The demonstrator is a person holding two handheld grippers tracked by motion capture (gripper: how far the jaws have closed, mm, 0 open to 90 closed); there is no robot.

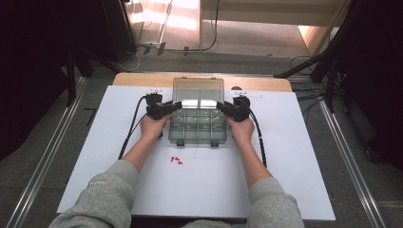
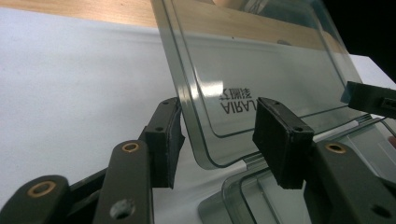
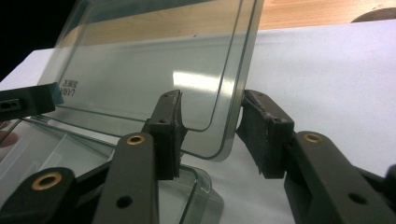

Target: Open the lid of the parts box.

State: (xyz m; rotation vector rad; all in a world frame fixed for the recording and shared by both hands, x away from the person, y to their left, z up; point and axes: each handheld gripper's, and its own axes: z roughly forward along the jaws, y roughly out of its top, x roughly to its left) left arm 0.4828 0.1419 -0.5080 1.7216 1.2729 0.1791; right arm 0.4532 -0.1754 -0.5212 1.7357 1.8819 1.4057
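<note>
So the clear box (image 1: 197, 124) sits mid-table on the white sheet (image 1: 285, 156), lid (image 1: 198, 90) tipped up and back. Can't tell what's in its compartments. Left gripper (image 1: 177, 105) and right gripper (image 1: 220, 106) each straddle a lower lid corner, jaws parted, pads off the plastic. A few tiny red bits (image 1: 177, 160) lie loose just in front of the box.

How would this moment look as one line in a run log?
box lid: raised | left hand-held gripper: open around lid corner | right hand-held gripper: open around other corner
</note>
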